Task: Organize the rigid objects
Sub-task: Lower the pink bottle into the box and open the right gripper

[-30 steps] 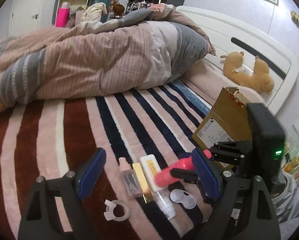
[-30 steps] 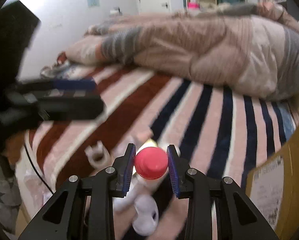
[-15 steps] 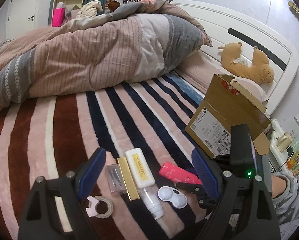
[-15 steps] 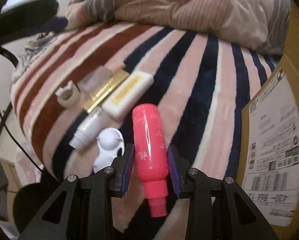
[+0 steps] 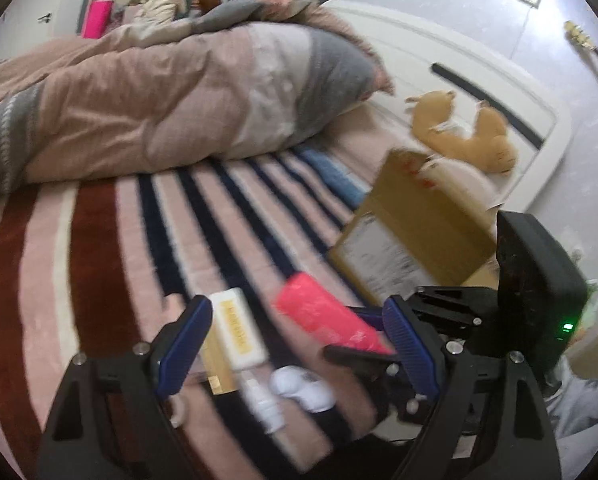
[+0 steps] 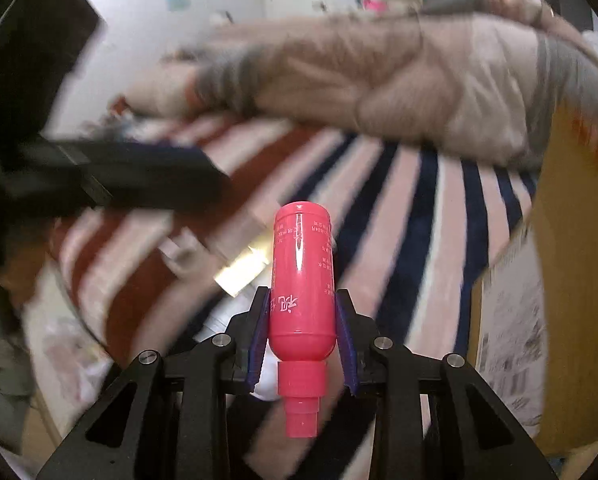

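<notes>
My right gripper (image 6: 303,316) is shut on a pink bottle (image 6: 302,280) and holds it above the striped blanket, base pointing away, neck toward the camera. The bottle also shows in the left wrist view (image 5: 327,314), lifted, with the right gripper behind it. My left gripper (image 5: 297,334) is open and empty above a row of small items: a white tube with a yellow label (image 5: 239,330), a gold case (image 5: 217,368), a white bottle (image 5: 265,404) and a white lens case (image 5: 303,388). An open cardboard box (image 5: 415,232) stands to the right.
A bunched pink and grey duvet (image 5: 159,100) covers the far side of the bed. A plush toy (image 5: 463,132) lies by the white headboard. The box's labelled side (image 6: 511,340) is close on the right in the right wrist view. Both views are motion-blurred.
My right gripper has lifted the pink bottle off the blanket and tilted it up. My left gripper has shifted closer over the row of items.
</notes>
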Demonstrator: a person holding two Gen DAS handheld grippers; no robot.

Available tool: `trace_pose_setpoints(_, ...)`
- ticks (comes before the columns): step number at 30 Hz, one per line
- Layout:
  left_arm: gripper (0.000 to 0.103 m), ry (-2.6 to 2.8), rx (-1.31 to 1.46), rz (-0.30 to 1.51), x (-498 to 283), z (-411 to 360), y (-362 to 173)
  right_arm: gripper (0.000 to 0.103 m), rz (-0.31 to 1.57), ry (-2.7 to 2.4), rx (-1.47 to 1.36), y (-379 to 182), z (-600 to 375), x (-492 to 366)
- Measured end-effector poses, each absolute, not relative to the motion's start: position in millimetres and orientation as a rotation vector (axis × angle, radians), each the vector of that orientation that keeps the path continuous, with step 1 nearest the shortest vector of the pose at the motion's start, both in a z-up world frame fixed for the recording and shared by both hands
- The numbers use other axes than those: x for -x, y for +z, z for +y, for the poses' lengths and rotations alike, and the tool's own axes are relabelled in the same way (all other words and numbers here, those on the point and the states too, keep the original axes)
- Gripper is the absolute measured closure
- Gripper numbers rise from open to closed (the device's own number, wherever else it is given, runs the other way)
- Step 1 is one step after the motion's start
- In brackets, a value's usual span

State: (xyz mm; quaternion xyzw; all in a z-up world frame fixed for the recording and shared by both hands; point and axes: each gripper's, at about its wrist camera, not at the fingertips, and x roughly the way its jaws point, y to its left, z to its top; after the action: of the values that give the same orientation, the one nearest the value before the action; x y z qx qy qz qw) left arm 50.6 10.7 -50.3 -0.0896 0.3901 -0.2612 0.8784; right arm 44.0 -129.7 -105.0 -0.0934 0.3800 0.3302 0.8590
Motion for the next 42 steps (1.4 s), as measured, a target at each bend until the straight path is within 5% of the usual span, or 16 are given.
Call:
trace_pose_setpoints(3,0.02,-0.585,0.198,0.771,-47.6,-3.0,-27.9,0.076,0.693,0.755,0.145,-69.5,-136.3,-31.5)
trace_pose_setpoints(7,0.059,-0.623,0.192,0.713,-45.0,-27.9,7.7,0.076,0.563,0.794,0.057,-27.9,-162.3,-20.2)
trace_pose_setpoints(14,0.066,-0.678,0.066,0.623,-48.3,-99.7,54.9,0.076,0.463,0.736,-0.028,8.5,-226.2,-15.5)
trace_pose_setpoints(33,0.064,-0.641,-0.152,0.89,-110.0,-212.8,5.4,0.076,0.691,0.595,-0.135,-39.4,-317.7,-74.0)
trace_pose_setpoints(38,0.03,-0.613,-0.126,0.851,-102.9,-197.3,11.8,0.069,0.776,0.535,-0.056,-47.7,-303.8,-79.4)
trace_pose_setpoints(42,0.024,-0.617,-0.09,0.788,-86.9,-173.2,30.8,0.063,0.71,0.476,0.012,-38.1,-300.8,-70.1)
